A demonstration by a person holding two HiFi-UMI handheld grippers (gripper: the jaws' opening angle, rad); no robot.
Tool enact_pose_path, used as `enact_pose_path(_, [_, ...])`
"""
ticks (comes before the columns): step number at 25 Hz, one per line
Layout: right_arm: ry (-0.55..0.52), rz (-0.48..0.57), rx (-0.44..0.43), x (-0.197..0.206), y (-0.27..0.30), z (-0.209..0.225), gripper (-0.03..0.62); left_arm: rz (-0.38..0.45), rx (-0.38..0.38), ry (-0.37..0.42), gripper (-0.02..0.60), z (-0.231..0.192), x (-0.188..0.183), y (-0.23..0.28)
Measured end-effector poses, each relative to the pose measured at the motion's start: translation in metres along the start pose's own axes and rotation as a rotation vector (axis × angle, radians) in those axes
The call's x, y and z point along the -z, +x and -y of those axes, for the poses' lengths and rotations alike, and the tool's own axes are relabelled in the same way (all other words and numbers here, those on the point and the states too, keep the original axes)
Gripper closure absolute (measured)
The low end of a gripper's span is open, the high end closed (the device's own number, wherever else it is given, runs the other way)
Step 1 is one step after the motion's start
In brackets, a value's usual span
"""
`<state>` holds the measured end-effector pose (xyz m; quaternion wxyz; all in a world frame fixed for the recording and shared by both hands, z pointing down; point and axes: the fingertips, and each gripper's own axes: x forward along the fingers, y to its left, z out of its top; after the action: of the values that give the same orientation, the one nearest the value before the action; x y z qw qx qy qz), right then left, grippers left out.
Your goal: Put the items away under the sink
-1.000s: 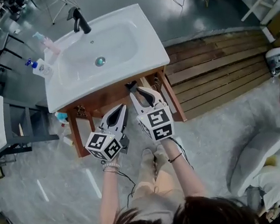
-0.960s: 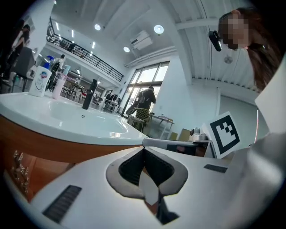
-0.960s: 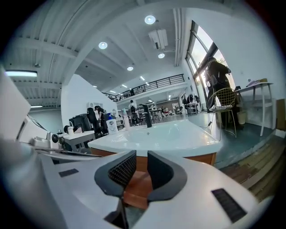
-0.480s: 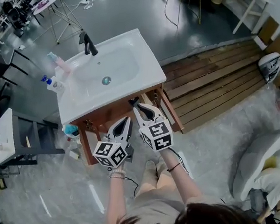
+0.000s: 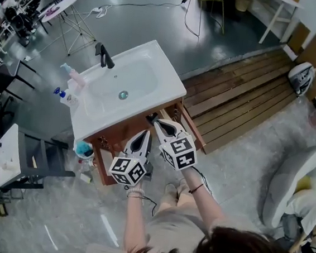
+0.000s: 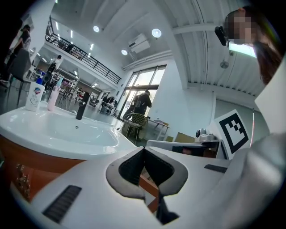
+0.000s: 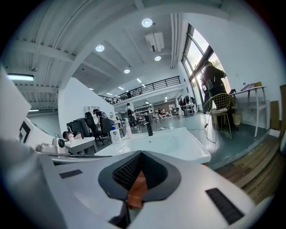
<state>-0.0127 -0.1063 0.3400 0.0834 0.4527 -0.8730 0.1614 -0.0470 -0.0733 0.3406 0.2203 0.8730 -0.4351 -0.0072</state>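
Both tongs sit a little higher against the cabinet front than a second ago. The sink (image 5: 144, 74) looks smaller and has slid toward frame centre.

Pose: left forearm (image 5: 134, 222) and right forearm (image 5: 207, 204) both reach forward from the body. The two tools sit side by side, marker cubes toward the person. Left tongs (image 5: 145, 133) point at the wooden cabinet (image 5: 118, 134) just below the basin rim, nearly level with a slight dip. Right tongs (image 5: 156, 121) sit just beside them, a touch further in toward the cabinet front, at the same shallow dip.

Tongs: left pair closed tip to tip with nothing between; only cabinet wood shows through the gap behind the tips. Right pair have just been closing and now meet, also with nothing between them.

Task items: a pink bottle (image 5: 75, 76) and a white bottle (image 5: 67, 97) with a blue cap stand upright on the sink's left rim. They are near each other, left of the black tap (image 5: 105, 56) and well apart from both tongs. A blue-topped item (image 5: 83, 150) sits low at the cabinet's left end, under the sink's overhang.

Containers: basin bare, drain showing. Cabinet interior cannot be made out from any view.
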Motion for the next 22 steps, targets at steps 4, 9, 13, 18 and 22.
enact_pose_path(4, [0.014,0.01,-0.003,-0.009,-0.006,-0.002,0.577,0.02,0.001,0.002,0.581,0.005,-0.009,-0.004])
enact_pose_path(9, [0.022,0.02,0.0,-0.015,-0.012,-0.002,0.577,0.047,-0.005,0.022,0.581,0.008,-0.024,-0.008])
enact_pose_path(13, [0.026,0.031,-0.004,-0.019,-0.01,-0.002,0.577,0.052,-0.017,0.034,0.581,0.006,-0.028,-0.011])
enact_pose_path(18, [0.032,0.042,-0.021,-0.023,-0.01,-0.006,0.577,0.058,-0.018,0.027,0.581,0.007,-0.028,-0.015])
enact_pose_path(22, [0.026,0.05,-0.039,-0.028,-0.008,-0.01,0.577,0.066,-0.023,0.028,0.581,0.007,-0.032,-0.017])
